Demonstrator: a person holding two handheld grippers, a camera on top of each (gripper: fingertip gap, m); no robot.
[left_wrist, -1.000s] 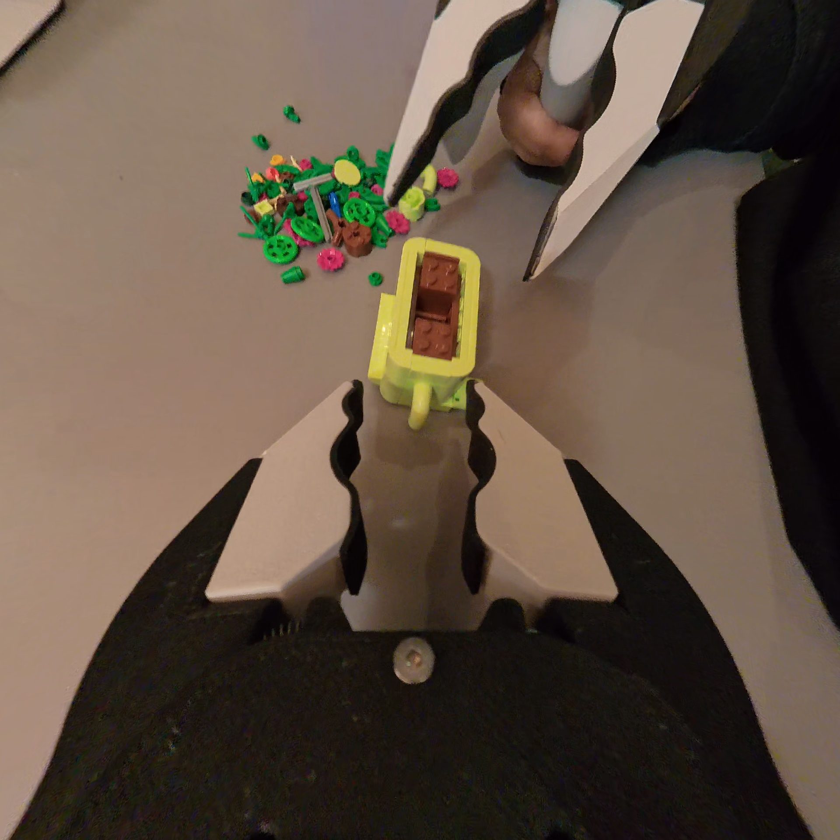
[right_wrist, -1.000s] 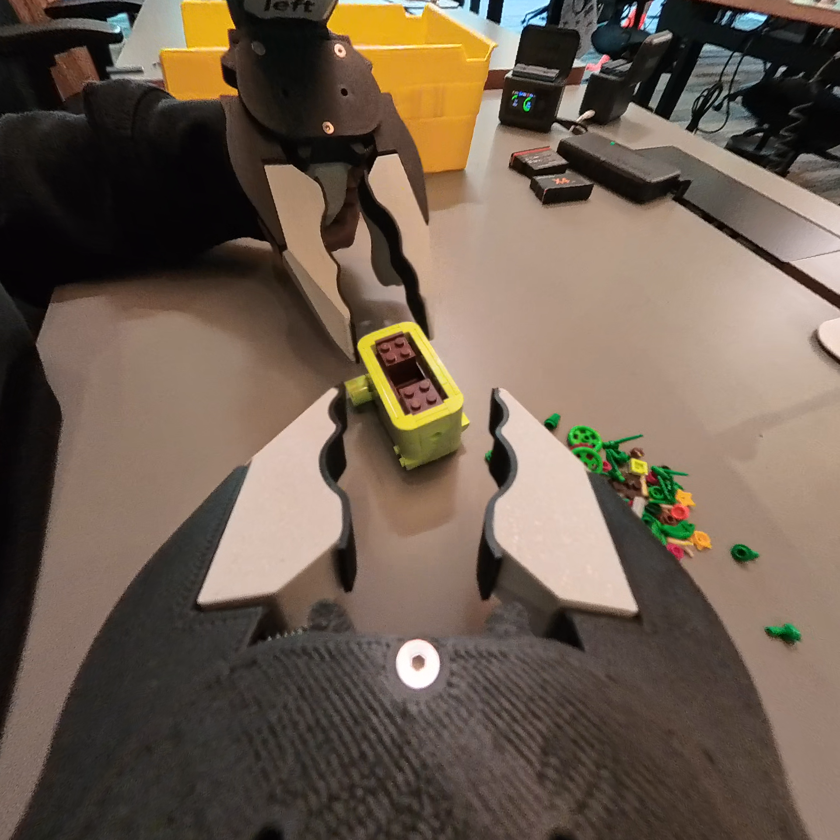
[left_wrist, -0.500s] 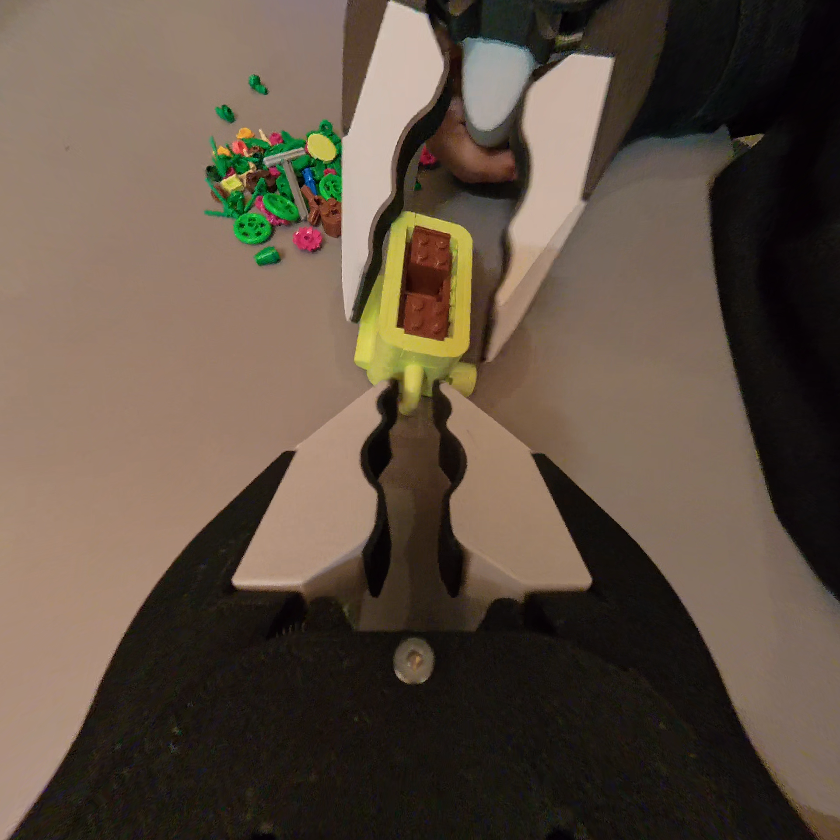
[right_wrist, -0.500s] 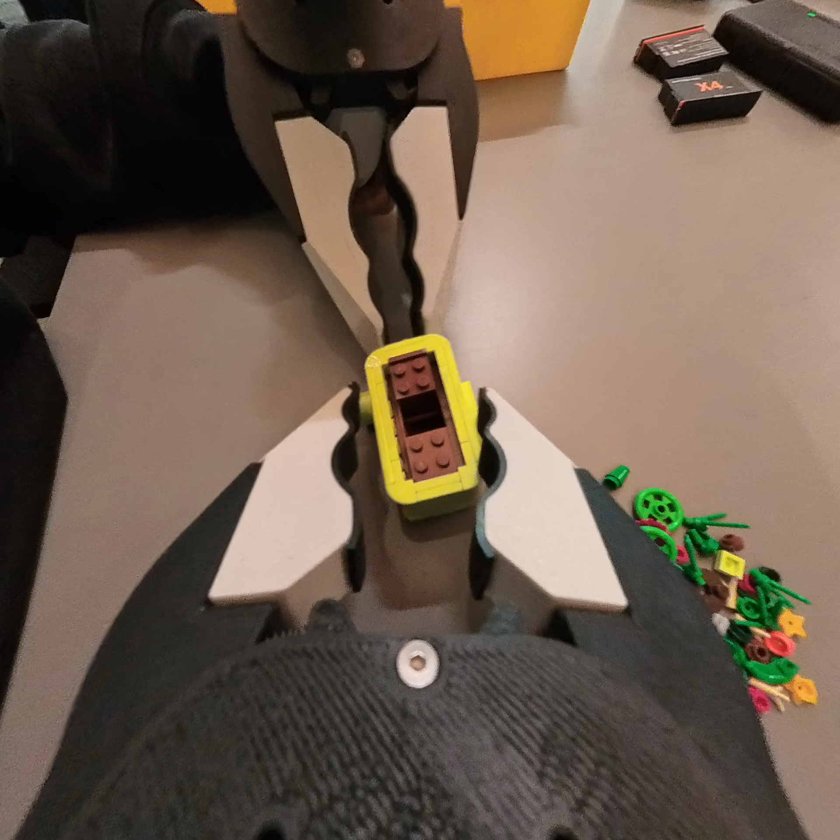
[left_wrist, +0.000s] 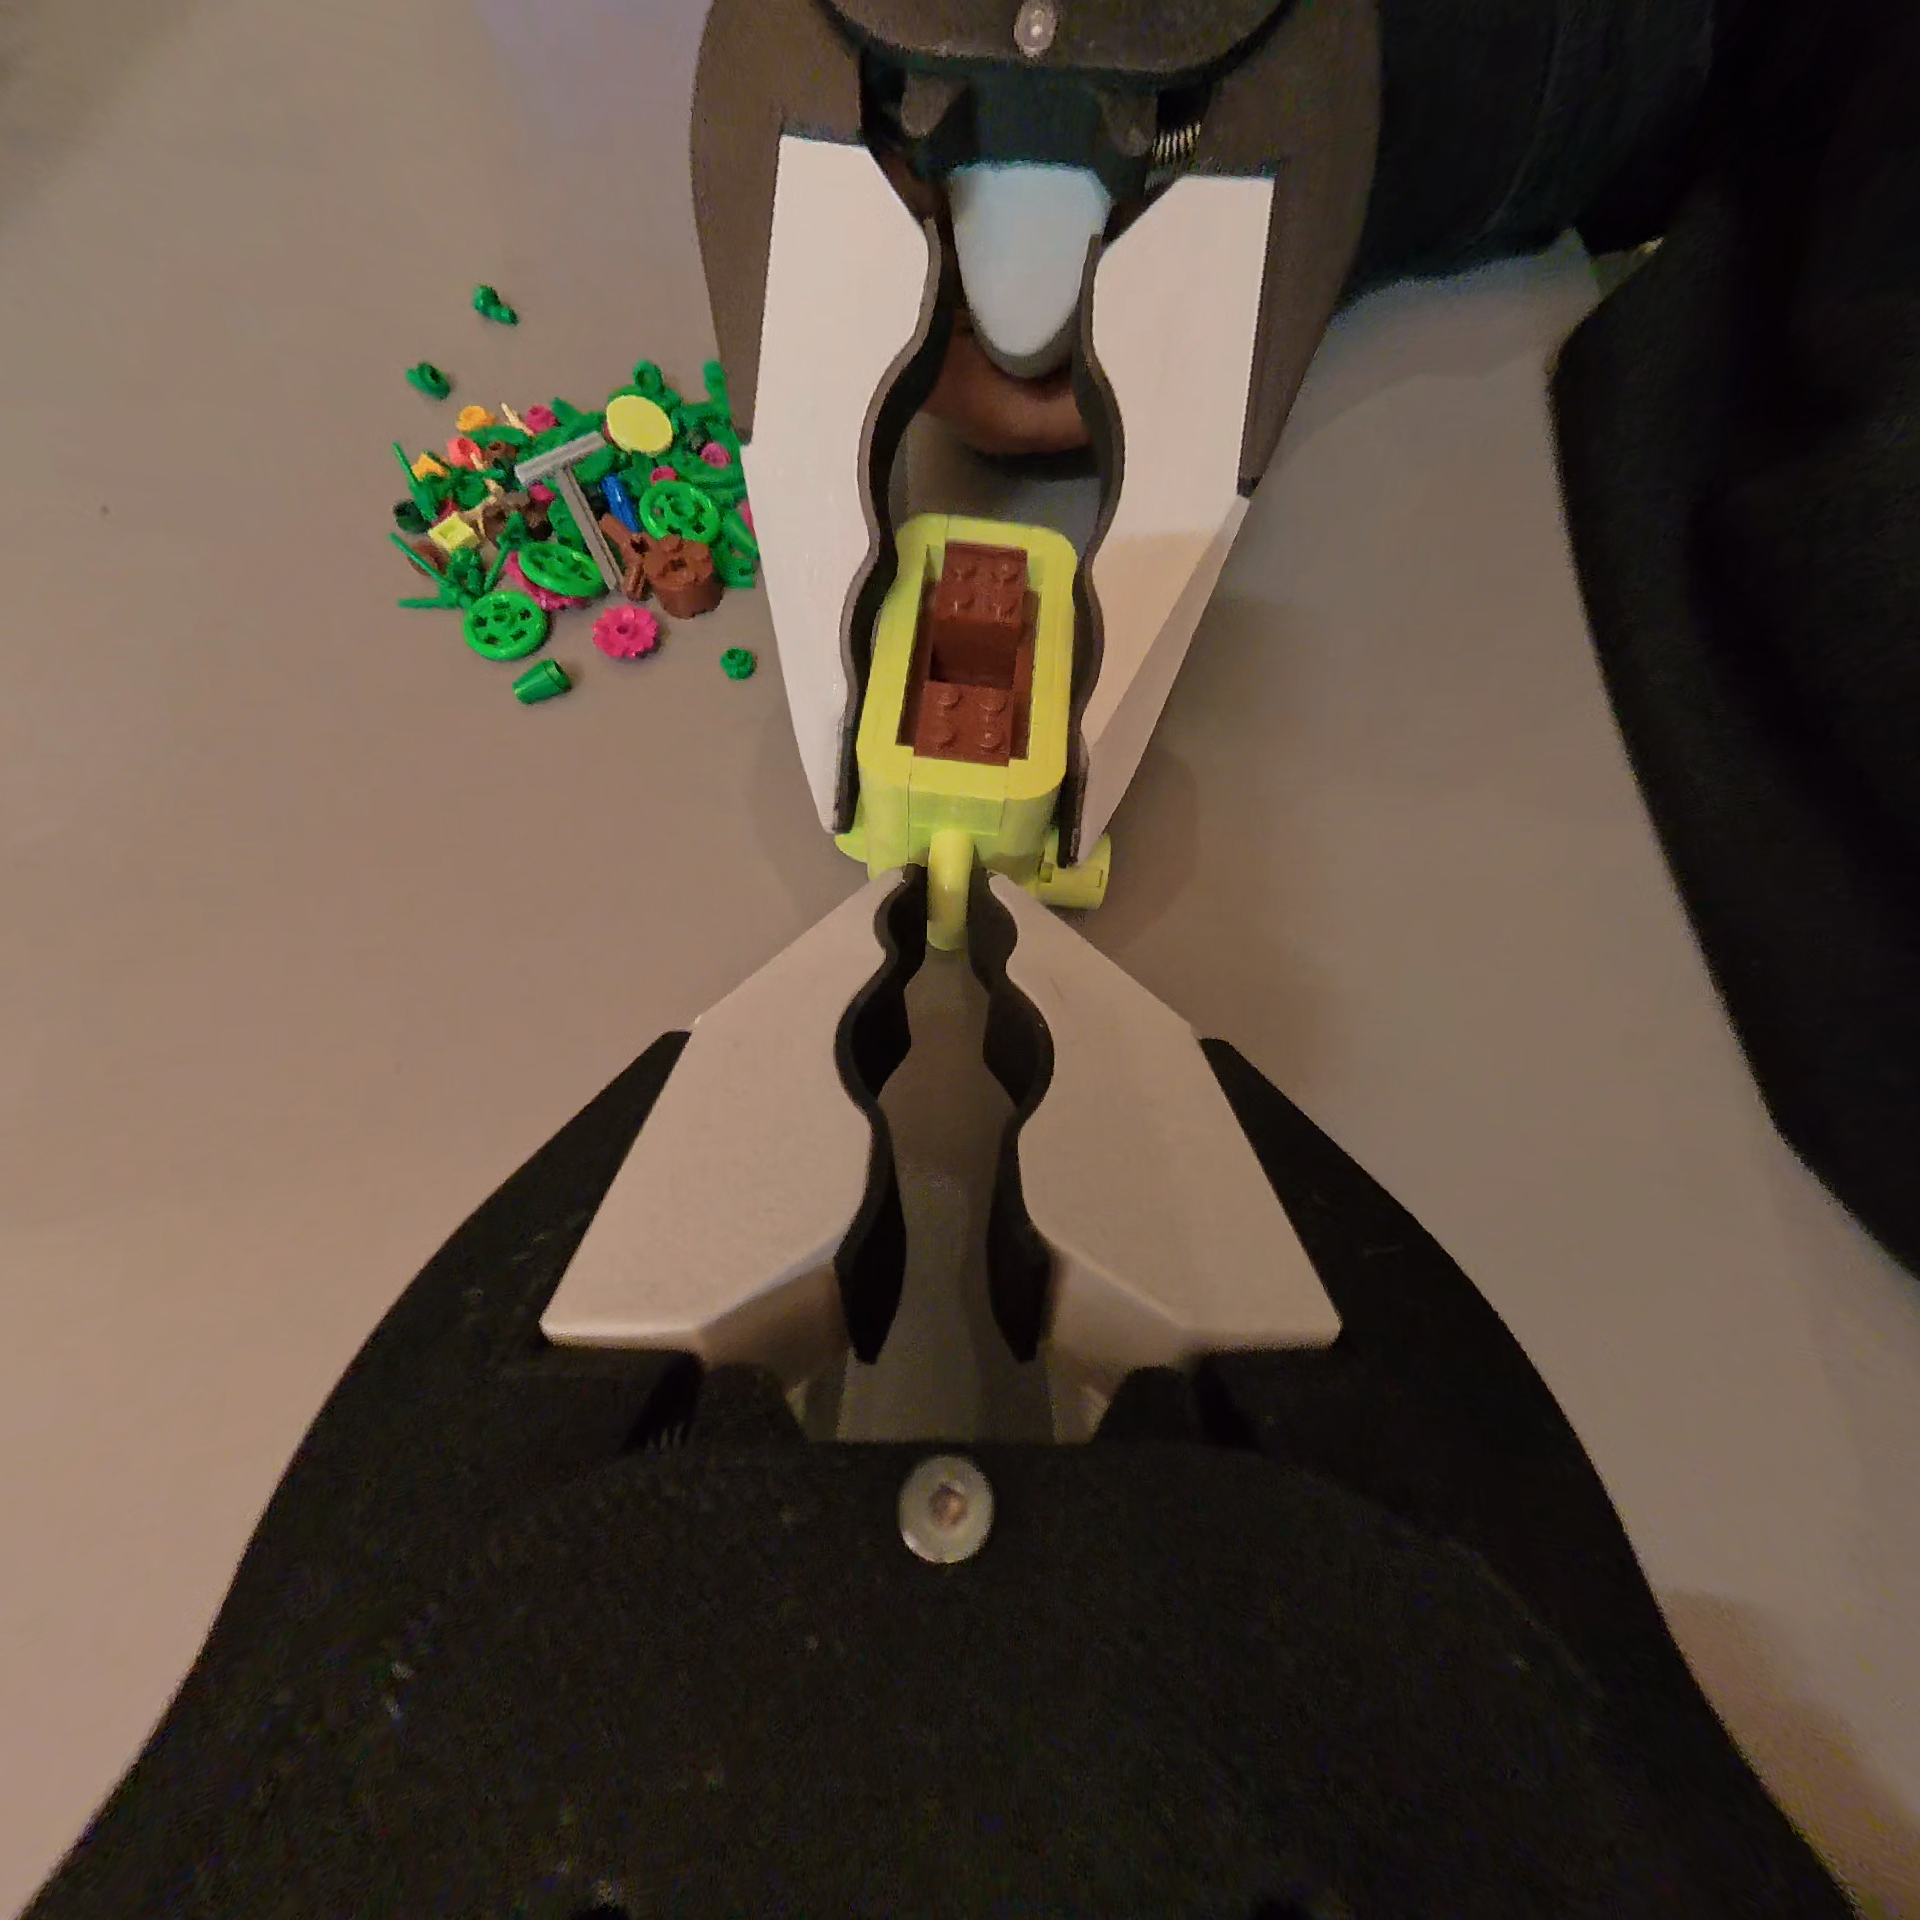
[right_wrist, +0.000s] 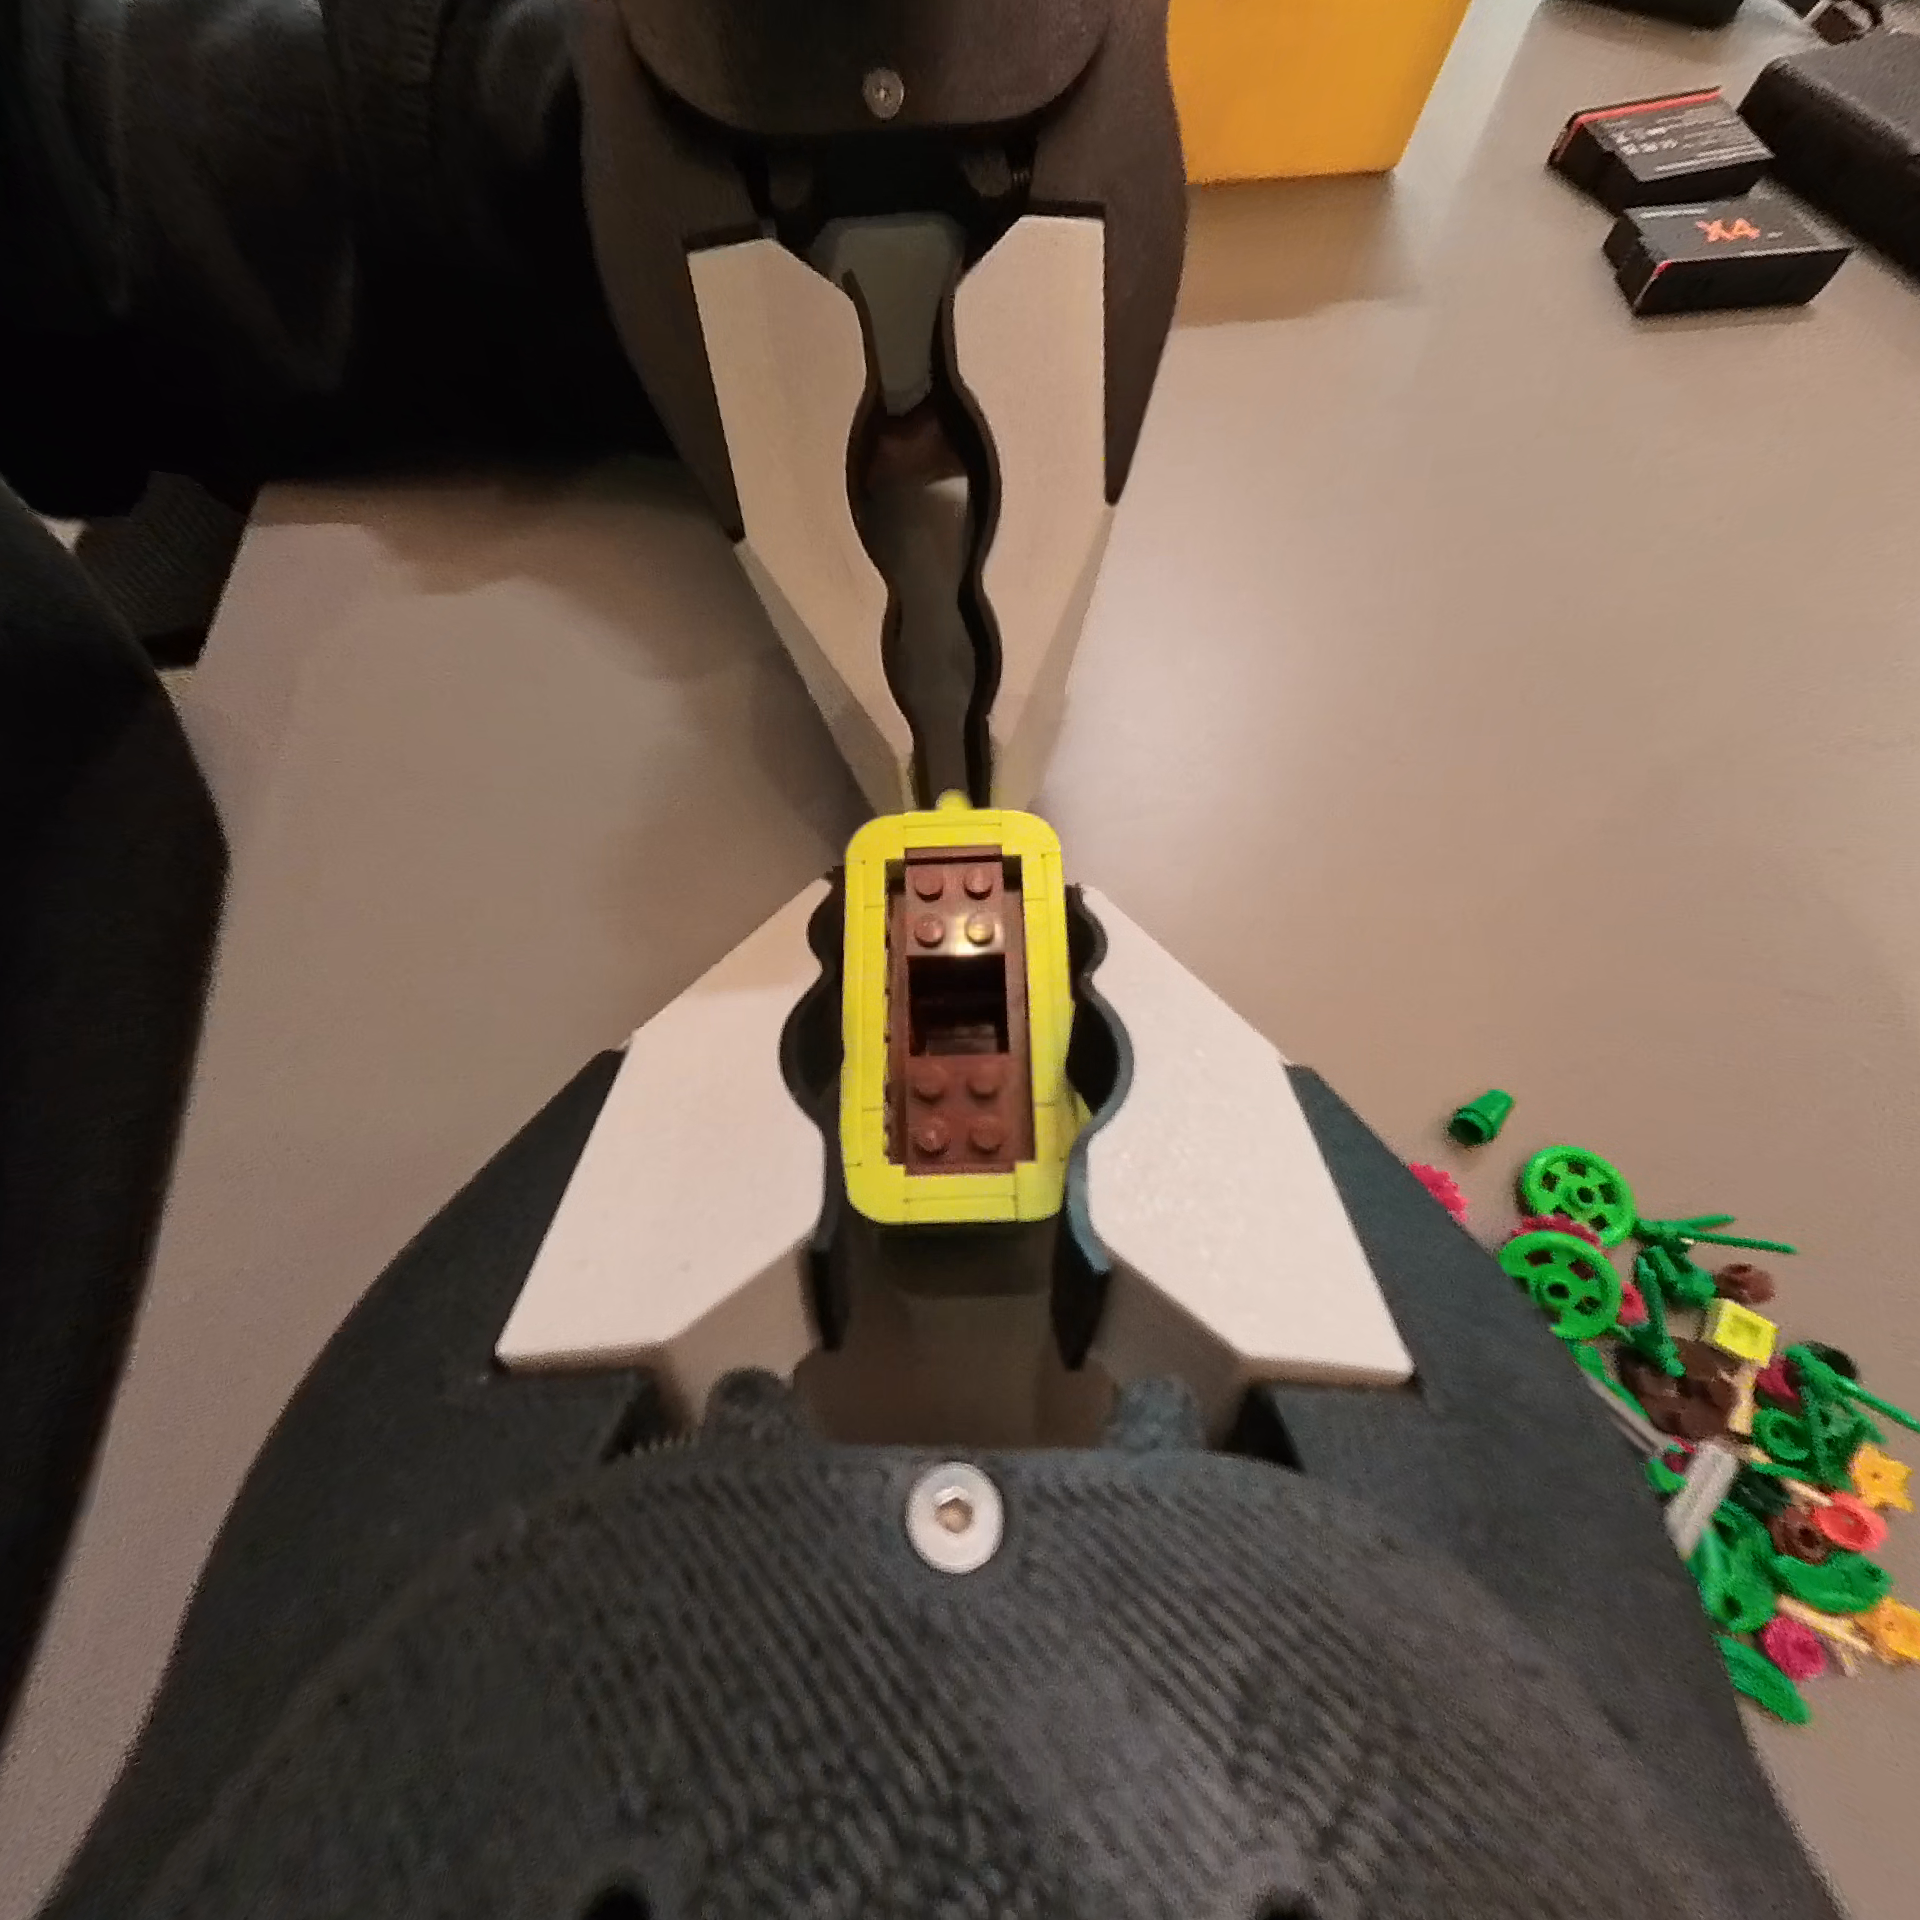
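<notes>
The right claw (right_wrist: 951, 1023) pinches the yellow brick box (right_wrist: 954, 1023) by its sides; the left claw (left_wrist: 945, 904) pinches the box's end peg (left_wrist: 948, 883); opposing pulls could snap that thin peg off.

The brick-built box (right_wrist: 954, 1029) has lime-yellow walls and a lime-yellow peg (left_wrist: 948, 896); studded reddish-brown bricks (left_wrist: 977, 665) fill it around a dark gap. The left gripper (left_wrist: 948, 883) and right gripper (right_wrist: 954, 1039) each show pale grey finger faces, black wavy inner edges and a black textured body. The pile of small parts (left_wrist: 582, 540), at ten o'clock in the left wrist view, mixes bright green, magenta, orange, yellow, brown, blue and grey. The table (left_wrist: 260, 935) is plain grey-beige. At one o'clock in the right wrist view stands a yellow bin (right_wrist: 1299, 83), and at two o'clock lie two black boxes (right_wrist: 1683, 197) with red markings.
</notes>
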